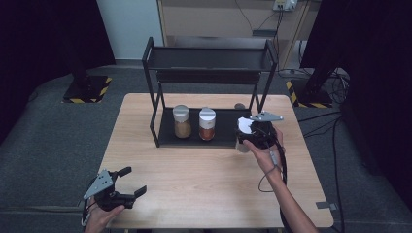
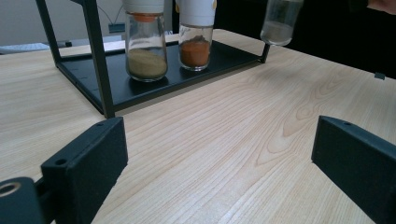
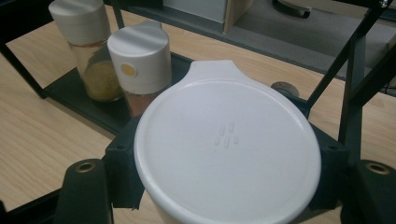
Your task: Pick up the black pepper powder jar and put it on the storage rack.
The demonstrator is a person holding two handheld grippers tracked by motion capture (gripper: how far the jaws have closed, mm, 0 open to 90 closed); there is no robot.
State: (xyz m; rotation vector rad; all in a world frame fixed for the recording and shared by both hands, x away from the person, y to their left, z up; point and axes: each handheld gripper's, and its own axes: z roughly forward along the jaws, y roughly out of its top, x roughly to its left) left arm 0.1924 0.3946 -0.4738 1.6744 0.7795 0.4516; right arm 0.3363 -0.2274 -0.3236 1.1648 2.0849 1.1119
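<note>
- Tongs in your right hand [image 1: 250, 133] are clamped on a third jar [image 3: 229, 154]; its white lid sits low and central in the right gripper view, and the jar hangs clear of the table at the rack's right end.
- Your left tongs [image 1: 127, 182], lower left of the high view, stand wide apart and empty.
- Two jars, one yellow-filled [image 1: 182, 122] and one orange-filled [image 1: 207, 124], already stand on the black rack's bottom shelf [image 1: 226, 136].
- Judging by that, two are placed; the third still needs setting beside them.

Black rack [image 1: 209, 60], white-capped jars [image 1: 182, 121] — tan, orange powders.
</note>
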